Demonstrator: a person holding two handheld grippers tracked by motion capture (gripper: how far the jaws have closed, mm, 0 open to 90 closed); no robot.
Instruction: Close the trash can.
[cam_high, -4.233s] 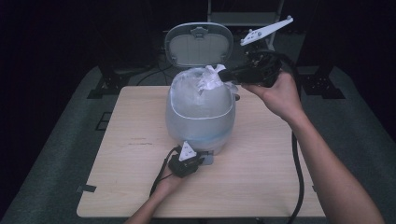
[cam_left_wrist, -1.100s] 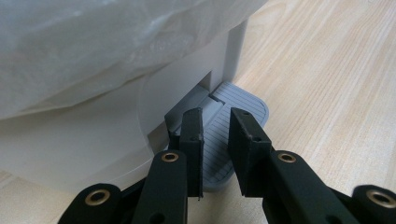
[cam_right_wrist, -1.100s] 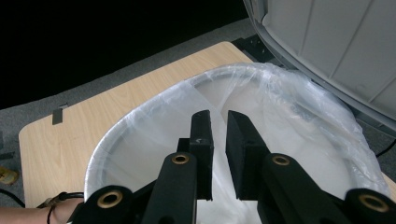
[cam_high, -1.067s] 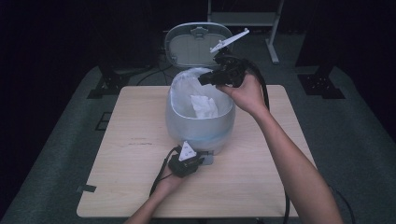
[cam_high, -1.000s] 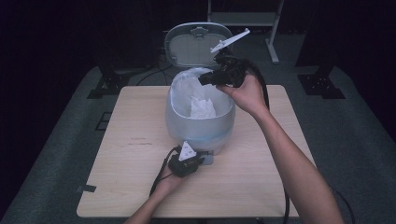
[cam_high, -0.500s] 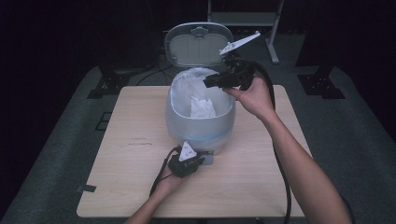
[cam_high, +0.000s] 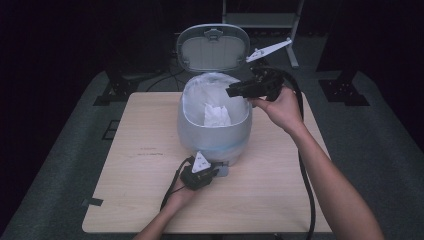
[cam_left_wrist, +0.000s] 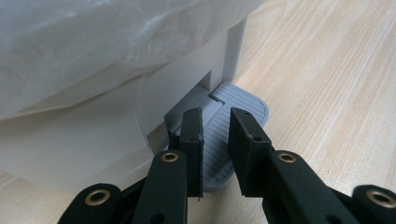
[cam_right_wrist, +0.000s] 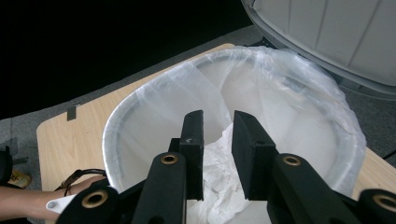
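Paper dropped in bin; right gripper drawn back, jaws empty.

Nearest me, my left gripper (cam_high: 200, 172) holds the pedal (cam_left_wrist: 233, 135) down at the bin's foot. In its own view the jaws stand slightly parted over the ribbed pedal, gripping nothing, and the lid (cam_high: 213, 47) stands up. Over the bin (cam_high: 215, 135), my right gripper (cam_high: 248, 89) has moved from above the opening, where it was a second ago, out to the rim's right side. Its jaws are slightly apart and hold nothing. The crumpled white paper (cam_right_wrist: 219, 186) lies inside the liner (cam_right_wrist: 299, 107), below and just beyond those jaws, clear of them. I judge the drop complete; releasing the pedal should be next.
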